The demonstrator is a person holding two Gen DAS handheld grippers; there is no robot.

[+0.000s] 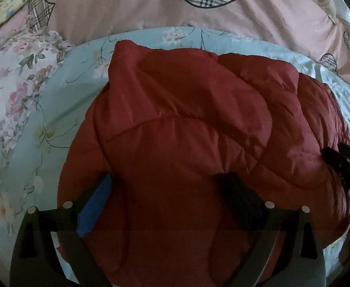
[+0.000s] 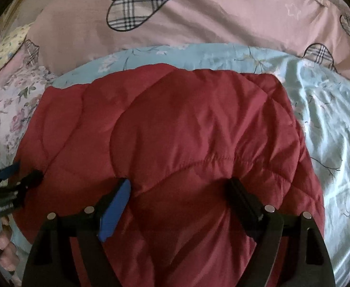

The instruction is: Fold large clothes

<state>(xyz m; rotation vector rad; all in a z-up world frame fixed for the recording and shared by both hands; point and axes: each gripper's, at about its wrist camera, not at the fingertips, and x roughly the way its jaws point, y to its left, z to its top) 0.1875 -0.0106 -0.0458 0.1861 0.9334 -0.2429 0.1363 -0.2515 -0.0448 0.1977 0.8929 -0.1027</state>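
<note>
item: dark red quilted puffer jacket | look: shiny padded fabric, stitched curved seams, puffy panels | state: folded over on itself into a thick, rumpled bundle, upper layer creased | pose: lying flat, one corner raised at the far left | place: on the light blue floral sheet, before the pink quilt

Red puffy jacket hogs the middle; bare blue sheet to its right is open, pink duvet blocks behind.
</note>
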